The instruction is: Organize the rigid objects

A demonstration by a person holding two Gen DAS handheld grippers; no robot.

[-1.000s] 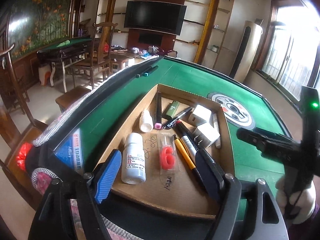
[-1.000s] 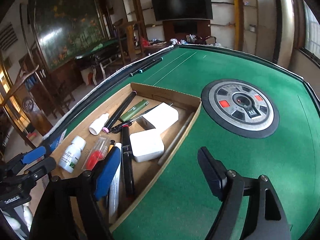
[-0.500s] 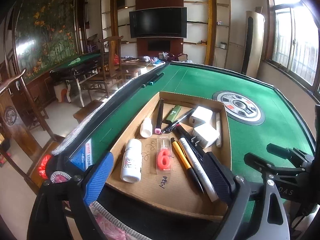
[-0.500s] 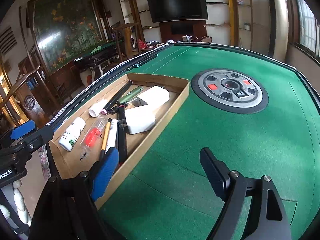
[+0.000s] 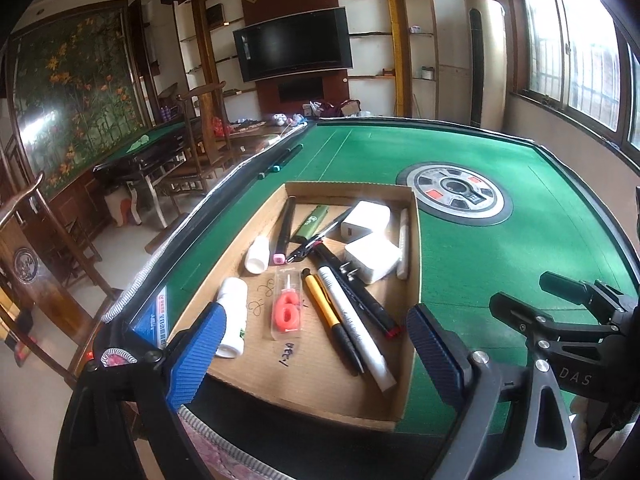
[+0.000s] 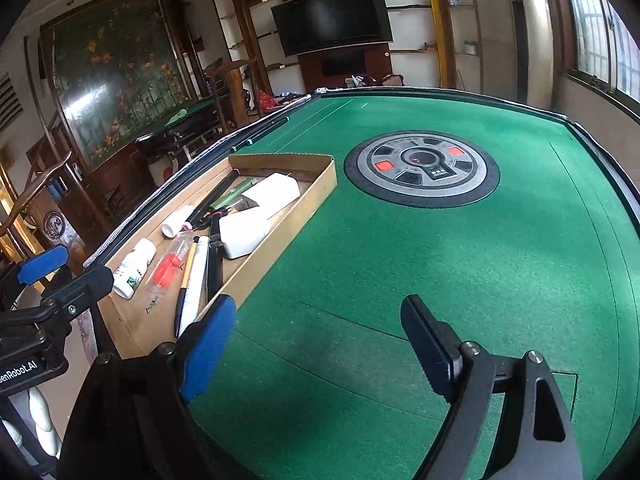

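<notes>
At the bench's (image 6: 400,280) left edge, cardboard tray (image 5: 414,240); open felt rightward; left hand-held gripper (image 5: 316,352) and right hand-held gripper (image 6: 316,344) both wide, empty.

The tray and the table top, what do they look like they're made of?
Tray: plain brown cardboard, matte, going by its thin walls with raw cut edges and pen scribbles on the floor. Table top: likely green felt or a similar cloth, matte and finely napped, with faint seam lines.

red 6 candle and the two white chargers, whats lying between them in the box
In the left wrist view, three pens lie side by side between the red 6 candle and the white chargers: a yellow pen, a white marker and a black marker.
</notes>
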